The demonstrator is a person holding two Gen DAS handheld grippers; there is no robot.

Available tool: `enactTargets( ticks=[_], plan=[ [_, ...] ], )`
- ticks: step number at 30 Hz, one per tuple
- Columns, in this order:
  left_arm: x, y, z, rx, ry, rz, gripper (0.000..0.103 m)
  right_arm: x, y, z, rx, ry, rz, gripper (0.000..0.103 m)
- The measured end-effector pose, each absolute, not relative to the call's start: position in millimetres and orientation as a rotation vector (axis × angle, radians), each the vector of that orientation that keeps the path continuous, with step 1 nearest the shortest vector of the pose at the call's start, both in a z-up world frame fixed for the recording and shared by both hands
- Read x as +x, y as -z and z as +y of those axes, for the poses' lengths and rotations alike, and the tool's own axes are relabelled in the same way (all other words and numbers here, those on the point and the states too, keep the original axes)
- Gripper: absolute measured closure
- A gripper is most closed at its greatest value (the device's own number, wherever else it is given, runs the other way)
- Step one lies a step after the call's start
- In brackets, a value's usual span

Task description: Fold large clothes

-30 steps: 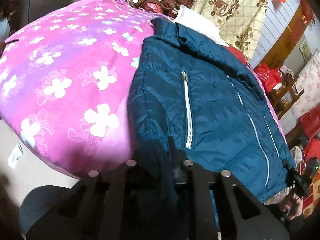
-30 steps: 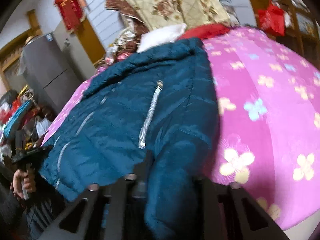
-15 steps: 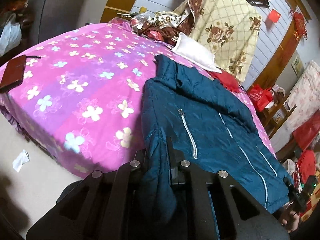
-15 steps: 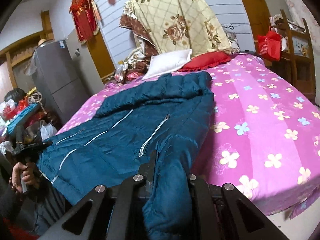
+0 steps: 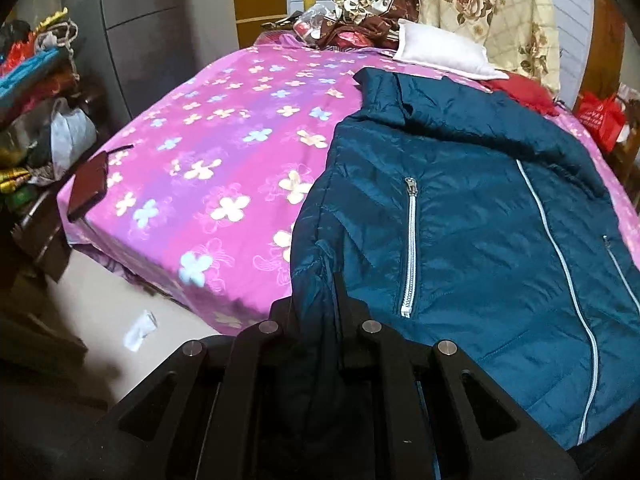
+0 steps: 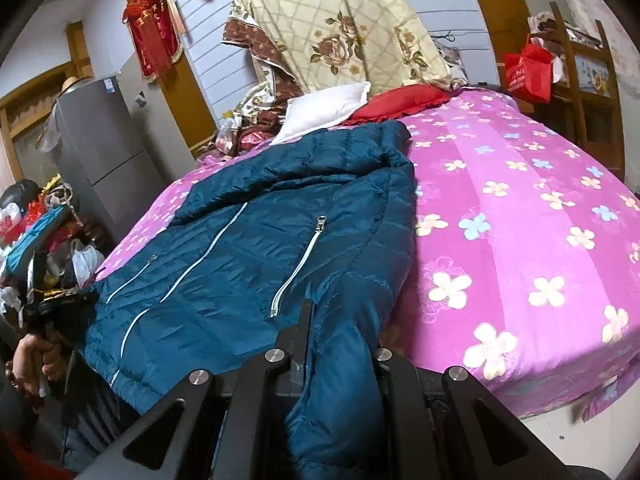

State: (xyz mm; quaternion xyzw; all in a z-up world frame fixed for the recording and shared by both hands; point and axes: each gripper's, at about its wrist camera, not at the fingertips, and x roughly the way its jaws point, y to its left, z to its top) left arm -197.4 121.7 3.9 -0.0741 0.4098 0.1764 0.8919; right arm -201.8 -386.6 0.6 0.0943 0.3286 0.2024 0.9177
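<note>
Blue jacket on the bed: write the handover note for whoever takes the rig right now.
Left gripper: shut on the jacket, at its bottom corner.
Right gripper: shut on the jacket's other bottom corner.
Jacket lies front up, zipped, on the pink floral bedspread, collar toward the white pillow, hem at the bed's near edge.
Done: spread flat, both corners gripped.
Left: every fold.

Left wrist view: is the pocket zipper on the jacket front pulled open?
No. The silver pocket zipper runs closed along its whole length on the blue jacket, with the pull sitting at its top end.
</note>
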Motion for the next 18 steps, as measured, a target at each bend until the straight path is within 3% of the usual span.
enactTargets(
  ticks=[18],
  plan=[
    [-195.9,-0.2,119.1,-0.139,-0.374,0.868,0.093,-202.5,-0.1,-384.1,0.190,-0.397,0.681,0.093]
  ],
)
